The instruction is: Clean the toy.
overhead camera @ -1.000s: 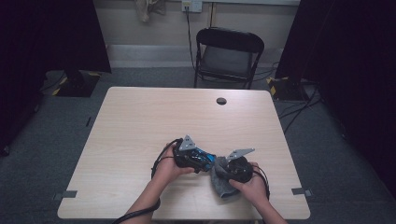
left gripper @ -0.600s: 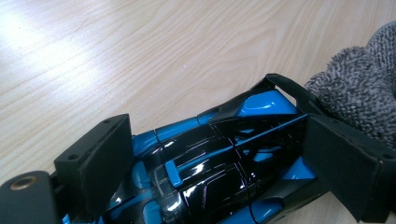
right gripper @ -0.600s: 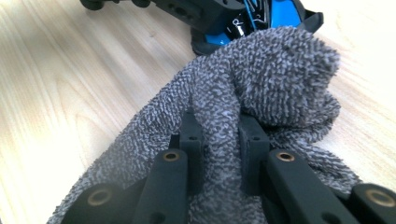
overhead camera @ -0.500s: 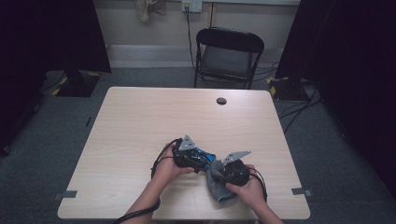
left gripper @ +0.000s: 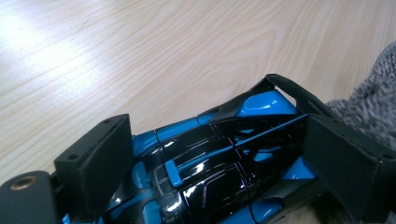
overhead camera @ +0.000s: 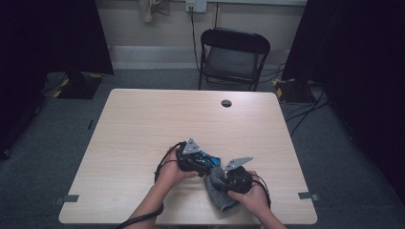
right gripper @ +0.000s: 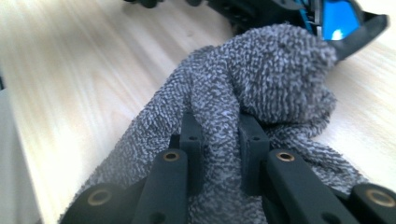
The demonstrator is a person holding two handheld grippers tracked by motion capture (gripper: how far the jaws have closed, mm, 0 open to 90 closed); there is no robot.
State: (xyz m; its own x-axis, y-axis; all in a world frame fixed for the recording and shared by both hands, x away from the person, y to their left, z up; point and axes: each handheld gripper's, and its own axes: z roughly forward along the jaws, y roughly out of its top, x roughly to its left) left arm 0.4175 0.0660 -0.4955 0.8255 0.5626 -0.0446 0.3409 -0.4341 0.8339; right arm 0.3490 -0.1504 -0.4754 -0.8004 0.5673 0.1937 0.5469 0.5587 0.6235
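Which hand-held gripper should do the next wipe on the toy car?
Right: the right hand-held gripper already pinches the grey cloth against the toy car, which the left hand-held gripper clamps.

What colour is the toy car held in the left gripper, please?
The toy car is glossy black and blue, clearest in the left gripper view.

Toy car (left gripper: pixel 219 158): nose cut off by the bottom edge of the left claw view; sides hidden behind the two pads.
Grey cloth (right gripper: pixel 243 107): lower part hidden under the right claw (right gripper: pixel 219 140); cut off at 6 o'clock.
Small dark disc (overhead camera: pixel 226 103) on worktop (overhead camera: pixel 143 124): too small to identify.
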